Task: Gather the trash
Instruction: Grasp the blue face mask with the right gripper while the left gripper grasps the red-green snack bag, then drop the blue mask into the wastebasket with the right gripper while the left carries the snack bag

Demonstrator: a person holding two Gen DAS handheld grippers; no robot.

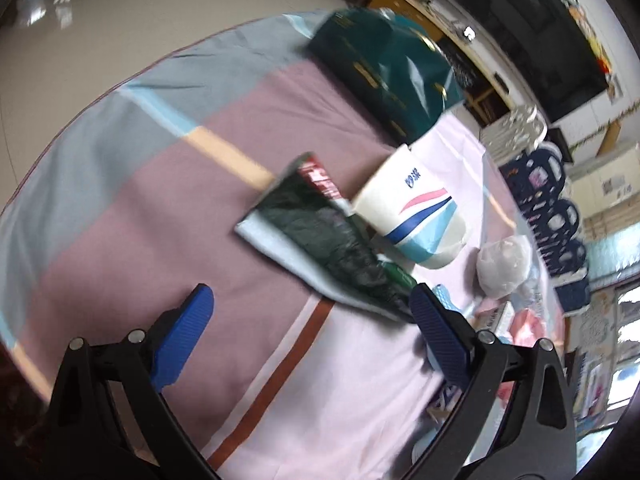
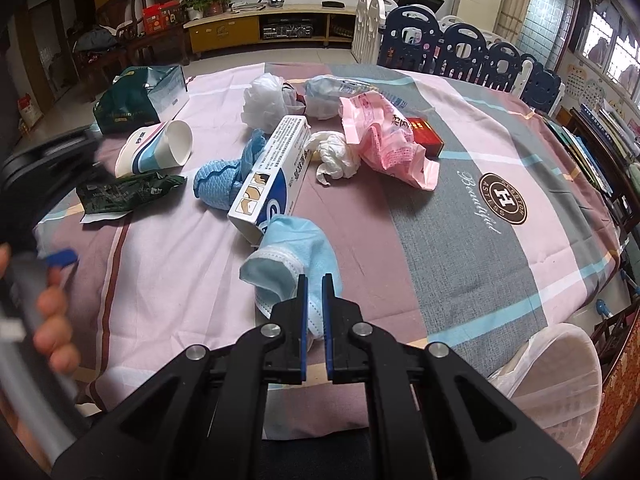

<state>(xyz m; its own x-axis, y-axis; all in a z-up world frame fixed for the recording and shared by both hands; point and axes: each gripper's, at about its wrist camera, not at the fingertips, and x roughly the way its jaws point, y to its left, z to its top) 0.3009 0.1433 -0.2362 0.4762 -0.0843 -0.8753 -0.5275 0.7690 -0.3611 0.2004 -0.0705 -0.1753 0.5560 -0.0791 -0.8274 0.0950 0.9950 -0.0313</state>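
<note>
Left gripper: fingers spread wide, holding nothing, hovering over the patchwork tablecloth just short of a crumpled dark green wrapper.
Right gripper: fingers drawn close together, pinching the edge of a light blue face mask near the table's front.
Beside the wrapper: a tipped paper cup, lying on its side.
Mid-table trash: white medicine box, blue cloth, crumpled tissue, pink plastic bag, red box.
Lower right: white bag-lined bin beside the table.
</note>
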